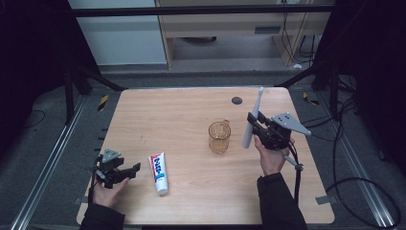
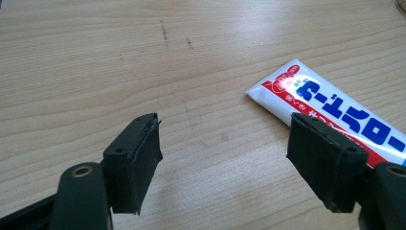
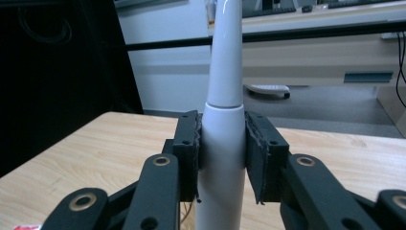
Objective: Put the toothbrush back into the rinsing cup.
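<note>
Right tool (image 1: pixel 255 125) is clenched on a white toothbrush (image 1: pixel 252 118), holding it upright above the surface (image 1: pixel 182 110), just right of the glass cup (image 1: pixel 219 137) near the middle. Lifting looks done; putting it in the cup, I'd guess, remains. Left tool (image 1: pixel 125 171) hangs released by the near-left corner, toothpaste (image 1: pixel 158 172) just beside it, untouched.

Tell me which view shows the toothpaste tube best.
The high view: the whole toothpaste tube lies flat on the table, cap toward the person. The left gripper view crops it behind the open left gripper. The right gripper view catches a red-and-white scrap.
</note>
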Available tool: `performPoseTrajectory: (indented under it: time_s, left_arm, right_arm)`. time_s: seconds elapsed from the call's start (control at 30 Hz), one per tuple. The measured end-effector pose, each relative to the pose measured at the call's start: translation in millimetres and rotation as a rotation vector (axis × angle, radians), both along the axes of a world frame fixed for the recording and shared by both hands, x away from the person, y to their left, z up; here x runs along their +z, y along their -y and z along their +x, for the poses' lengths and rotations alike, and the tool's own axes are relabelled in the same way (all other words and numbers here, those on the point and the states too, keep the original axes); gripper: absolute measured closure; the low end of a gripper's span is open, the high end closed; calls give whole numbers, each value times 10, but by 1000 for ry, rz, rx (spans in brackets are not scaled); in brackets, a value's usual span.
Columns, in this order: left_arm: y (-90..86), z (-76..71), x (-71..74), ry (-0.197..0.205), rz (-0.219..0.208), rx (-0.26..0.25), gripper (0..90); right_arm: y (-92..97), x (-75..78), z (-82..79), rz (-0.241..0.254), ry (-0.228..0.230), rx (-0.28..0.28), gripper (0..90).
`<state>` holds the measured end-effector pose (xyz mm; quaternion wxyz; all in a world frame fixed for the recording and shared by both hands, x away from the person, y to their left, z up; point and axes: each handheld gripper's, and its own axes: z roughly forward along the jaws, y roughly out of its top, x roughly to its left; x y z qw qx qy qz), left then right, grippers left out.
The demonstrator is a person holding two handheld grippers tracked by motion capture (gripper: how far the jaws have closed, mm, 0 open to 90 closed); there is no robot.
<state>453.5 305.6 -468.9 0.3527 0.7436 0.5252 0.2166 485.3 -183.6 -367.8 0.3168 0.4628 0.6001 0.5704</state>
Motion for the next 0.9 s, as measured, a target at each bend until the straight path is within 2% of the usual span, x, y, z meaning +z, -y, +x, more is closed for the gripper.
performPoseTrajectory:
  time_s: [0.23,0.5,0.9]
  left_arm:
    - [0,1,-1,0,-1,-3,263]
    - [0,1,-1,0,-1,-3,264]
    - [-1,1,1,0,-4,-3,264]
  right_arm:
    - [-71,46,45,3,38,-6,681]
    - [-152,77,127,22,47,2,682]
    - [-308,157,237,32,92,2,682]
